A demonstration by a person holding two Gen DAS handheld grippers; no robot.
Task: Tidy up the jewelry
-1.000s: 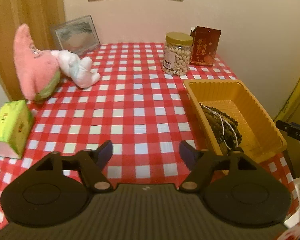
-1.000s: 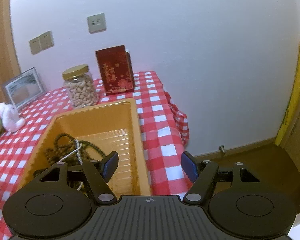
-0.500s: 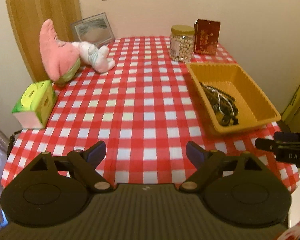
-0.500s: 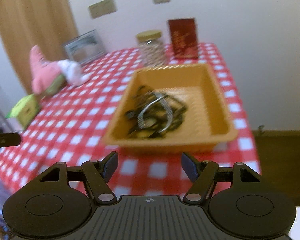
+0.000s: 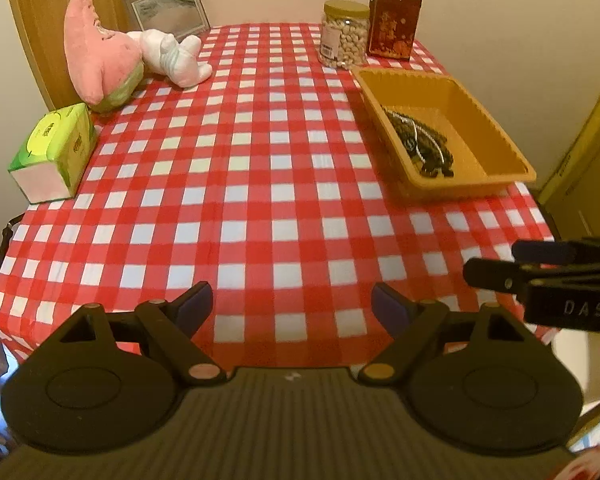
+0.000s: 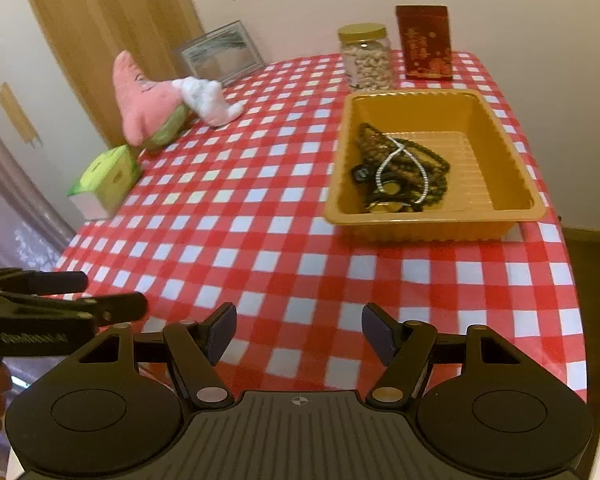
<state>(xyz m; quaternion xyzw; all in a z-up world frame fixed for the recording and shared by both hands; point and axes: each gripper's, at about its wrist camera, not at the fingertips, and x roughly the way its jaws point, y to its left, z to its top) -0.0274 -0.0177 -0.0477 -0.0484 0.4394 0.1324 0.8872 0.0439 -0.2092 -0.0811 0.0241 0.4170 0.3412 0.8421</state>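
Left wrist view: left claw (image 5: 292,304) near edge of counter (image 5: 260,208), jaws apart, holding nothing; right claw (image 5: 540,268) pokes in from right, side-on; orange tray (image 5: 496,128) far right on checked cloth, jewelry (image 5: 420,144) heaped in its left-near corner, dark bead strands plus 1 pale chain; likely gathered there as the sorted pile; peanut jar (image 5: 344,40) and red box (image 5: 392,26) just beyond the tray; pink plush (image 5: 100,52), white plush (image 5: 172,56), photo frame (image 5: 168,8) far left; green tissue box (image 5: 56,148) left edge; no loose jewelry seen on the cloth.

Right wrist view: right claw (image 6: 298,332) also spread wide and empty, low at near edge; left claw (image 6: 72,296) at left; tray (image 6: 512,152) ahead-right, jewelry (image 6: 404,168) tangled in its left half, gold pieces at near end; both claws well apart from tray, so judged idle, task looks about done.
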